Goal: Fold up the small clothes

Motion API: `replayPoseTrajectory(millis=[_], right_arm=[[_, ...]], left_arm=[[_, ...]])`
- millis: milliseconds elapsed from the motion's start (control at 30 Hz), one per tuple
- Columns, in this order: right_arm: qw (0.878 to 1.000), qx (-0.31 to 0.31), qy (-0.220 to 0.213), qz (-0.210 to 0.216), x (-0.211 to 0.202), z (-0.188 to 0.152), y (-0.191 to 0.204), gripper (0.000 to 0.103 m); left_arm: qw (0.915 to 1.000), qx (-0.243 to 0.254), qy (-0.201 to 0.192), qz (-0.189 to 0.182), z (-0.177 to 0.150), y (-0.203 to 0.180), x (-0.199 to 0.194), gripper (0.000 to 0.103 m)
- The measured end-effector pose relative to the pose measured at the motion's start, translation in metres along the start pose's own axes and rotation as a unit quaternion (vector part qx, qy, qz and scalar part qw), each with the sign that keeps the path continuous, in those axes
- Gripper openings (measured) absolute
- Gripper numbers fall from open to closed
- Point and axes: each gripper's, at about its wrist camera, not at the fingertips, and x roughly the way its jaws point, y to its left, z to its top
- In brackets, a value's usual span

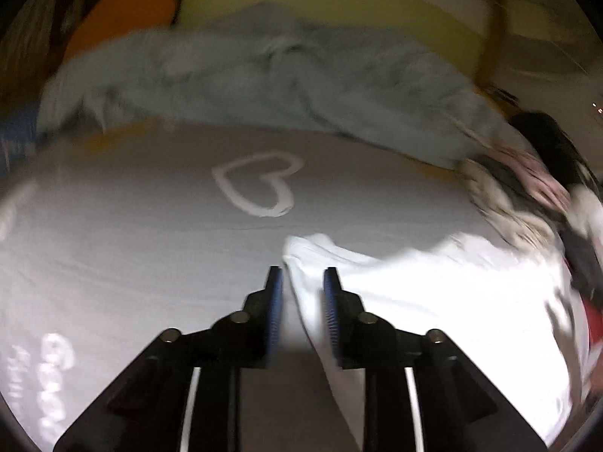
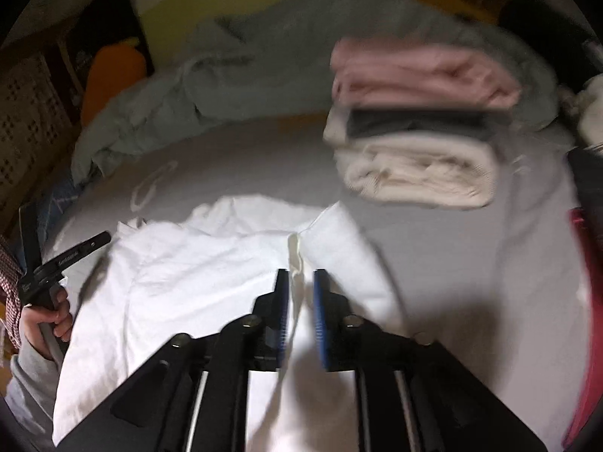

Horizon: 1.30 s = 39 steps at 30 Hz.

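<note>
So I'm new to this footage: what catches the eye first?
A crumpled white cotton garment sprawls across the grey heart-printed bedsheet, with the right gripper over its fold and the left gripper at its edge. Behind sits a stack of folded pink, dark and cream clothes.

The white garment [image 2: 181, 278] is thin, matt woven cloth with soft creases, lying on a smooth matt grey sheet [image 1: 132, 248] printed with a white heart outline [image 1: 260, 184]. The folded stack [image 2: 414, 128] comprises soft pink, dark grey and ribbed cream knit cloth. Both grippers are matt black plastic with ridged blue pads [image 1: 277, 309] and bright metal screw heads.
</note>
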Motion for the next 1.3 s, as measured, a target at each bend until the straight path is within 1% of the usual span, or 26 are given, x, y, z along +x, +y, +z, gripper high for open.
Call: replayPoseTrajectory(millis=[33,67,133,200,233,300,367,400,433,500,533,600,700,767,800,833,867,900,933,967,1033,1067,1133,1167,1233,1300], right_arm=[[1.0,-0.005,-0.013,0.012,-0.014,-0.005,0.003,0.038],[0.999,-0.009,-0.023,0.036,-0.029,-0.013,0.007,0.044],[0.994,-0.006,-0.019,0.11,-0.053,-0.036,0.021,0.044],[0.988,-0.025,-0.01,0.152,-0.067,-0.062,0.043,0.044],[0.986,-0.039,0.0,0.162,-0.071,-0.078,0.056,0.044],[0.982,-0.052,0.04,0.178,-0.063,-0.107,0.084,0.044],[0.979,-0.036,0.073,0.186,-0.048,-0.129,0.097,0.044],[0.977,-0.021,0.089,0.19,-0.04,-0.136,0.1,0.04],[0.972,0.009,0.114,0.205,-0.03,-0.145,0.103,0.037],[0.964,0.058,0.139,0.22,-0.018,-0.156,0.101,0.035],[0.959,0.083,0.144,0.231,-0.014,-0.16,0.1,0.035],[0.95,0.104,0.149,0.254,-0.013,-0.165,0.101,0.035],[0.942,0.112,0.159,0.274,-0.01,-0.168,0.104,0.035],[0.943,0.112,0.164,0.268,-0.005,-0.168,0.107,0.035],[0.947,0.11,0.161,0.256,-0.004,-0.168,0.108,0.022],[0.952,0.108,0.157,0.241,-0.003,-0.166,0.113,0.008],[0.957,0.101,0.149,0.227,-0.004,-0.166,0.119,0.002],[0.961,0.092,0.133,0.223,-0.008,-0.164,0.123,0.002],[0.968,0.078,0.107,0.212,-0.017,-0.163,0.126,0.002],[0.978,0.056,0.078,0.187,-0.029,-0.161,0.13,0.002],[0.99,0.025,0.031,0.138,-0.048,-0.156,0.134,0.002],[0.993,0.021,0.009,0.118,-0.059,-0.154,0.132,0.002],[0.995,0.019,-0.026,0.09,-0.076,-0.15,0.125,0.002],[0.996,0.011,-0.036,0.081,-0.081,-0.151,0.122,0.002],[0.997,0.012,-0.038,0.071,-0.082,-0.159,0.116,0.002],[0.998,0.002,-0.039,0.052,-0.08,-0.173,0.113,0.002]], left_arm=[[0.9998,0.013,-0.012,-0.01,-0.008,-0.008,-0.023,0.028],[0.9993,0.019,-0.023,-0.025,-0.016,-0.013,-0.043,0.03],[0.9974,0.024,-0.046,-0.05,-0.036,-0.025,-0.082,0.033],[0.9953,0.024,-0.069,-0.063,-0.061,-0.036,-0.115,0.04],[0.9942,0.025,-0.081,-0.066,-0.076,-0.041,-0.131,0.04],[0.9921,0.024,-0.101,-0.071,-0.105,-0.05,-0.153,0.04],[0.9902,0.026,-0.11,-0.082,-0.128,-0.056,-0.167,0.04],[0.9894,0.03,-0.109,-0.091,-0.142,-0.059,-0.173,0.043],[0.9891,0.037,-0.098,-0.103,-0.151,-0.06,-0.176,0.044],[0.9871,0.044,-0.086,-0.127,-0.165,-0.061,-0.181,0.044],[0.9854,0.044,-0.085,-0.141,-0.169,-0.06,-0.184,0.044],[0.9818,0.039,-0.078,-0.169,-0.172,-0.058,-0.186,0.045],[0.9833,0.058,-0.067,-0.159,-0.175,-0.065,-0.184,0.046],[0.9877,0.057,-0.018,-0.145,-0.174,-0.065,-0.165,0.046],[0.9888,0.049,-0.003,-0.141,-0.175,-0.064,-0.157,0.046],[0.9907,0.041,0.001,-0.13,-0.178,-0.063,-0.153,0.045],[0.9923,0.041,0.01,-0.117,-0.181,-0.065,-0.148,0.036],[0.9932,0.047,0.016,-0.105,-0.184,-0.066,-0.146,0.016],[0.9945,0.047,0.017,-0.092,-0.185,-0.067,-0.143,0.008],[0.9965,0.038,0.018,-0.073,-0.185,-0.066,-0.141,0.005],[0.9983,0.001,0.016,-0.056,-0.187,-0.06,-0.142,0.005],[0.9985,-0.011,0.016,-0.051,-0.191,-0.059,-0.143,0.005],[0.9994,-0.012,0.017,-0.029,-0.202,-0.064,-0.144,0.005],[0.9996,-0.01,0.017,-0.022,-0.206,-0.068,-0.142,0.005],[0.9998,0.001,0.021,0.008,-0.216,-0.077,-0.138,0.005],[0.9994,0.006,0.019,0.027,-0.219,-0.081,-0.132,0.005]])
